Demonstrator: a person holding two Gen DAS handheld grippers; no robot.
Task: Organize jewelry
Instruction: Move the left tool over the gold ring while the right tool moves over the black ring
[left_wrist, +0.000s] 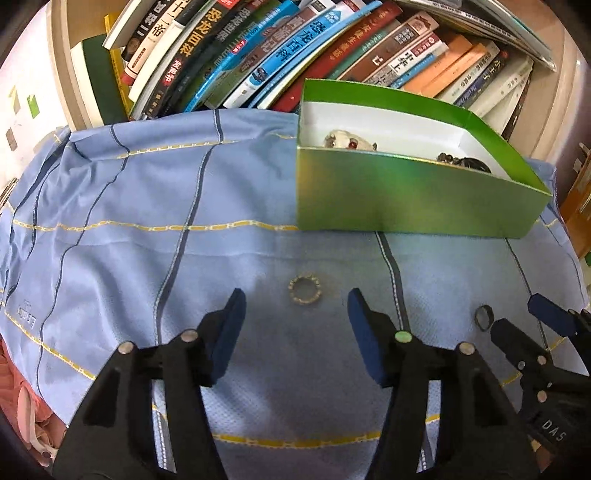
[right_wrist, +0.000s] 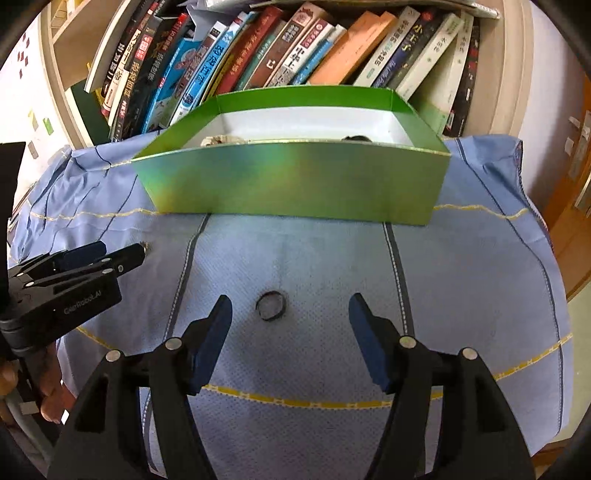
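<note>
A small gold beaded ring (left_wrist: 305, 294) lies on the blue cloth (left_wrist: 147, 258) just ahead of my open left gripper (left_wrist: 295, 306), between its fingertips. A dark ring (right_wrist: 271, 305) lies on the cloth ahead of my open right gripper (right_wrist: 290, 314), nearer its left finger; it also shows in the left wrist view (left_wrist: 484, 317). A green box (right_wrist: 295, 177) with a white inside stands behind both rings and holds a pale beaded piece (left_wrist: 349, 142) and a dark beaded piece (left_wrist: 465, 162). Both grippers are empty.
A shelf of leaning books (right_wrist: 295, 48) stands right behind the box. The left gripper (right_wrist: 122, 254) shows at the left of the right wrist view, and the right gripper (left_wrist: 517, 321) at the right of the left wrist view. The cloth drops off at the right edge (right_wrist: 554, 277).
</note>
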